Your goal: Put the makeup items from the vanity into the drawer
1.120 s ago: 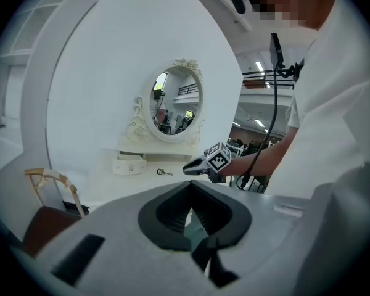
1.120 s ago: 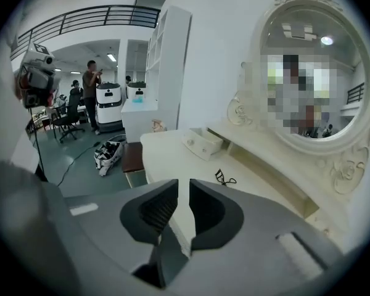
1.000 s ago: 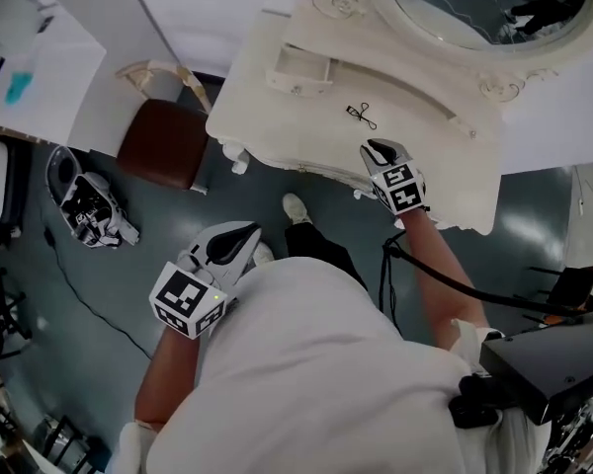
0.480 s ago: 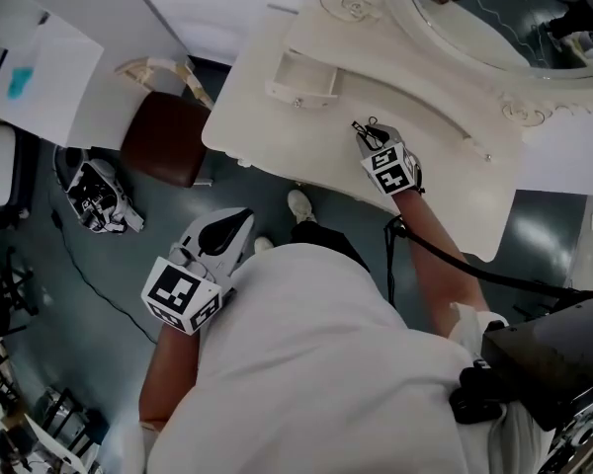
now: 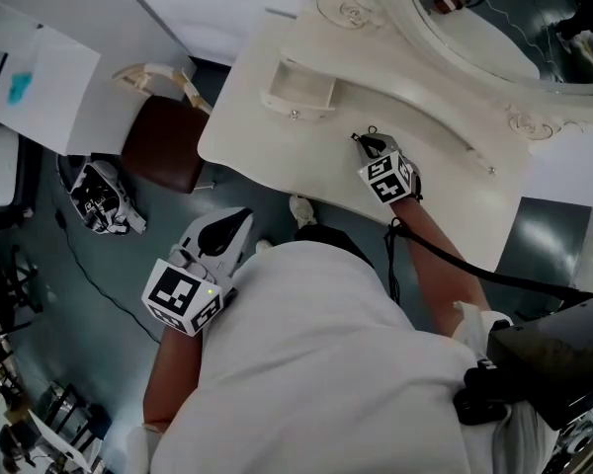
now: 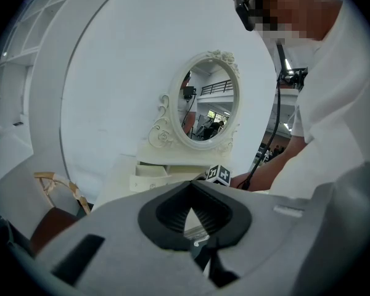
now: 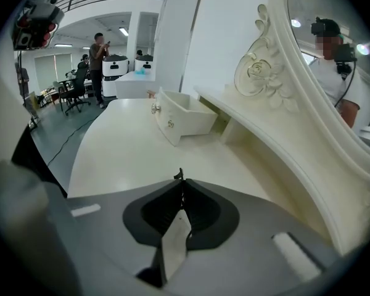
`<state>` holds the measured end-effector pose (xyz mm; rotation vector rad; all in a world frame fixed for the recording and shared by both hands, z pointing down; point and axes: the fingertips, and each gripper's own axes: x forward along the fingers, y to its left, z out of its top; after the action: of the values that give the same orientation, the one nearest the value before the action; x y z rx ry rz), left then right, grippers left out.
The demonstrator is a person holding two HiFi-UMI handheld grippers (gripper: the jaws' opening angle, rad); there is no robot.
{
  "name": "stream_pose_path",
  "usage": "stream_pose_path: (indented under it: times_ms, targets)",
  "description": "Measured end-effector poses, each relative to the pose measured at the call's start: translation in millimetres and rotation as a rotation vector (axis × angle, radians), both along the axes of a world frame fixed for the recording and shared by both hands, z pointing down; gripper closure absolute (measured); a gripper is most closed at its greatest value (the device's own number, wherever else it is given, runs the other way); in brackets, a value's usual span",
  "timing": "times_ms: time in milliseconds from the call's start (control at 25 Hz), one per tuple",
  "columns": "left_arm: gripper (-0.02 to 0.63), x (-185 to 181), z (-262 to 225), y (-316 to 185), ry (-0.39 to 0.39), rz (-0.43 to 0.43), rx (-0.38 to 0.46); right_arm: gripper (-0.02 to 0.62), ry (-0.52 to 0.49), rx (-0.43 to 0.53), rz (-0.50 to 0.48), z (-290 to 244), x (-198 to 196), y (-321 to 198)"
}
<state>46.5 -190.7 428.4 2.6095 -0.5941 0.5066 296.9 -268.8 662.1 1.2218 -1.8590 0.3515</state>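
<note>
The cream vanity (image 5: pixel 267 146) has a small open drawer (image 5: pixel 298 87) at its back left, also seen as the drawer (image 7: pixel 180 122) ahead of my right gripper. My right gripper (image 5: pixel 365 144) rests low over the vanity top, shut on a small black wire-like makeup tool (image 5: pixel 373 131), likely an eyelash curler. Only the tool's tip (image 7: pixel 179 176) pokes out past the closed right gripper (image 7: pixel 180 182). My left gripper (image 5: pixel 227 235) hangs off the vanity's front, above the floor, with jaws closed on nothing. From the left gripper (image 6: pixel 191 185) I see the vanity and its oval mirror (image 6: pixel 206 106).
A brown stool (image 5: pixel 163 141) stands left of the vanity, with a black and white device (image 5: pixel 101 200) on the floor beyond it. A white table (image 5: pixel 40 77) is at far left. The ornate mirror frame (image 7: pixel 265 73) rises to the right. People (image 7: pixel 100 48) stand far off.
My right gripper moved from the vanity's front edge forward to the black tool and closed on it. The left gripper barely moved.
</note>
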Motion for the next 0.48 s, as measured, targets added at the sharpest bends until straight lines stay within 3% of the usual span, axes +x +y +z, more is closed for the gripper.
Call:
stream_pose_path:
  times_ms: [480]
  targets:
    - [0.604,14.9,-0.2,-21.3,0.016,-0.010,0.007,0.581,-0.039,0.019,-0.127,-67.0,-13.1,-12.5]
